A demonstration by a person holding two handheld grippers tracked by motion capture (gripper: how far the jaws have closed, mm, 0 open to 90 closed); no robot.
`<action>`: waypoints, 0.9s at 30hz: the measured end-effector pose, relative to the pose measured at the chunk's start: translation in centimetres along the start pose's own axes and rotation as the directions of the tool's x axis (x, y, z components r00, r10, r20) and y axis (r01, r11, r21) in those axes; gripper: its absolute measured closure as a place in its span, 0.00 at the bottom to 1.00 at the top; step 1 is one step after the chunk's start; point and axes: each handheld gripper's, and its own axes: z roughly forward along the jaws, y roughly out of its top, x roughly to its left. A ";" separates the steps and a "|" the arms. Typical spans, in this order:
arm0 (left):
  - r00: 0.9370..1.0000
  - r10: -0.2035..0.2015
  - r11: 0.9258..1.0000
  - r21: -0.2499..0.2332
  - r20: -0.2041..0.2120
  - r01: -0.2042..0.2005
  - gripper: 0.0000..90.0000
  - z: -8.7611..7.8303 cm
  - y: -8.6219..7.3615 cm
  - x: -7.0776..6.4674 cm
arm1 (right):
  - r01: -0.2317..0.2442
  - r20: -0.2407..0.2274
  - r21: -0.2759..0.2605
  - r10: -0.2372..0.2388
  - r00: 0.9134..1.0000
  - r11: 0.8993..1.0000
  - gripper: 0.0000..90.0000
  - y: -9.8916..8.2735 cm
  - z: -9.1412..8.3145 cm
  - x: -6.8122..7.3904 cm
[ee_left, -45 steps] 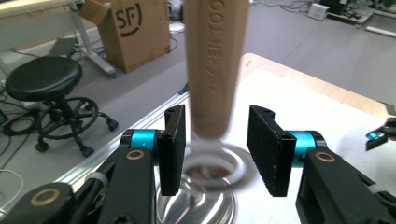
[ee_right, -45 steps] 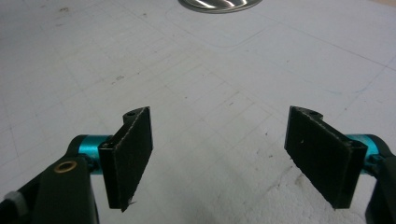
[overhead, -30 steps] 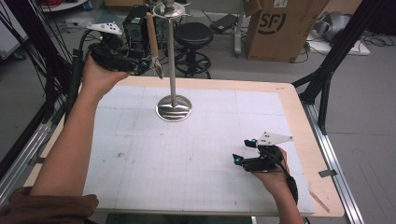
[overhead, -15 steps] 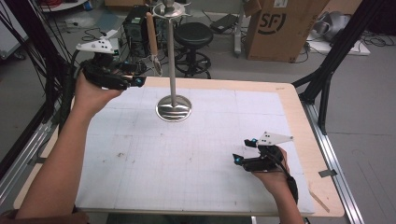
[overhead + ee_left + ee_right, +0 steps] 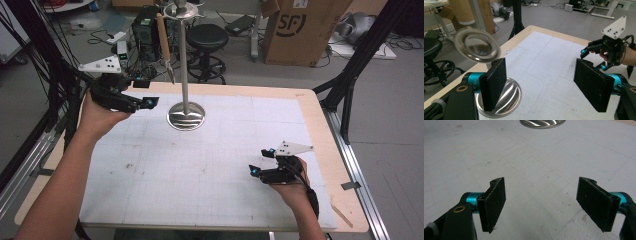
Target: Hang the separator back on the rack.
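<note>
At the far left of the table (image 5: 310, 107), the left gripper (image 5: 150, 93) is held above the board, its tips pointing toward a metal stand (image 5: 184, 65). Its jaws have just been opening and now stand wide apart with nothing between them. The stand rises from a round shiny base (image 5: 185, 116) at the far middle of the white mat (image 5: 200, 165). A wooden-handled tool (image 5: 164, 40) hangs from the stand's top, just right of the left gripper and apart from it. The right gripper (image 5: 261, 162) rests low at the near right of the mat, jaws wide open and empty.
</note>
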 end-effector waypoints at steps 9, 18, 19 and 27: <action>1.000 -0.006 1.000 -0.019 0.018 0.006 0.22 0.0 -2.0 -1.0 | 0.002 0.001 0.002 -0.002 1.000 1.000 0.25 0.0 0.1 0.0; 1.000 -0.024 0.999 -0.029 0.006 0.025 0.19 0.1 -4.0 -1.3 | 0.001 0.002 0.001 -0.001 1.000 1.000 0.25 0.0 0.1 0.0; 1.000 -0.025 0.999 -0.033 0.002 0.025 0.18 0.1 -4.3 -1.3 | 0.000 0.003 0.000 0.000 1.000 1.000 0.25 0.0 0.1 -0.1; 0.999 -0.039 0.998 -0.039 0.001 0.039 0.17 0.5 -6.1 -1.7 | 0.003 0.001 0.003 -0.003 1.000 1.000 0.25 0.0 0.1 -0.1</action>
